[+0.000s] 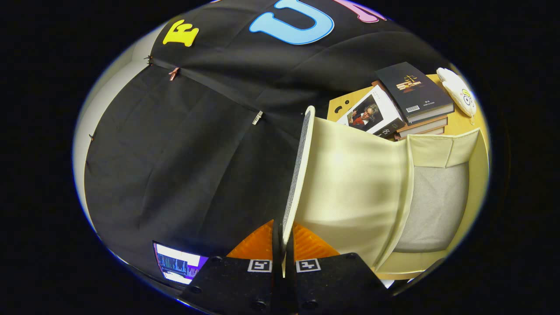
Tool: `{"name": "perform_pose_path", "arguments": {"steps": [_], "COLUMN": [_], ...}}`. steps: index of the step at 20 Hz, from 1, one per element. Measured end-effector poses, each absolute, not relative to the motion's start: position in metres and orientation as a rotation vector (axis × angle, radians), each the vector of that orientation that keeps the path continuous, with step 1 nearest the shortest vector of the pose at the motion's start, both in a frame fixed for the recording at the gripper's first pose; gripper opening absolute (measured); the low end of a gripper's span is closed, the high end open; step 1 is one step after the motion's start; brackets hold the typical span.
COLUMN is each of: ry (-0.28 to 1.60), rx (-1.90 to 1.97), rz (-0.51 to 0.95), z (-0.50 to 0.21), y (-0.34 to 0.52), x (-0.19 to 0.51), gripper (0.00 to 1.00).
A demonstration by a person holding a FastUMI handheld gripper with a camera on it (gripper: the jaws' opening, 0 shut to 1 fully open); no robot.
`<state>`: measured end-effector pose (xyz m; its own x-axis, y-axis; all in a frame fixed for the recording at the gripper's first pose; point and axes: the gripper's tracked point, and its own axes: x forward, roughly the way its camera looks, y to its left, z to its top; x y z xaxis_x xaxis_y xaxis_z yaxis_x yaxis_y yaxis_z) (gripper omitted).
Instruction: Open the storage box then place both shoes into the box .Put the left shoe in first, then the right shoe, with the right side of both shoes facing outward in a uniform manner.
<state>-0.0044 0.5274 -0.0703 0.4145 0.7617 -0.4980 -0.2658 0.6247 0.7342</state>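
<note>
The cream fabric storage box [437,205] stands open just ahead and to the right of my fingers, its grey bottom showing inside. Its lid [350,183] is swung up on edge, cream lining facing the box, thin rim toward me. My gripper [283,245] is shut on the lid's near edge, one finger on each face of the panel.
A stack of books [407,105] lies on the yellow table [463,124] beyond the box, with a white soft item [457,89] beside it. The black cloth wall hangs to the left. A lit screen [179,264] sits low beside the left finger.
</note>
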Motion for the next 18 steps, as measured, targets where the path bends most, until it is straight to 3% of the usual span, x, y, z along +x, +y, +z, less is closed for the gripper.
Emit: {"name": "perform_pose_path", "arguments": {"steps": [3, 8, 12, 18], "ry": [0.907, 0.734, 0.597, 0.484], "rx": [0.615, 0.516, 0.376, 0.221], "rz": [0.689, 0.658, 0.601, 0.378], "z": [-0.064, -0.045, -0.032, -0.045], "y": [0.527, 0.492, 0.435, 0.303], "x": [-0.003, 0.015, 0.017, 0.024], "gripper": [0.05, 0.97, 0.97, 0.98]}}
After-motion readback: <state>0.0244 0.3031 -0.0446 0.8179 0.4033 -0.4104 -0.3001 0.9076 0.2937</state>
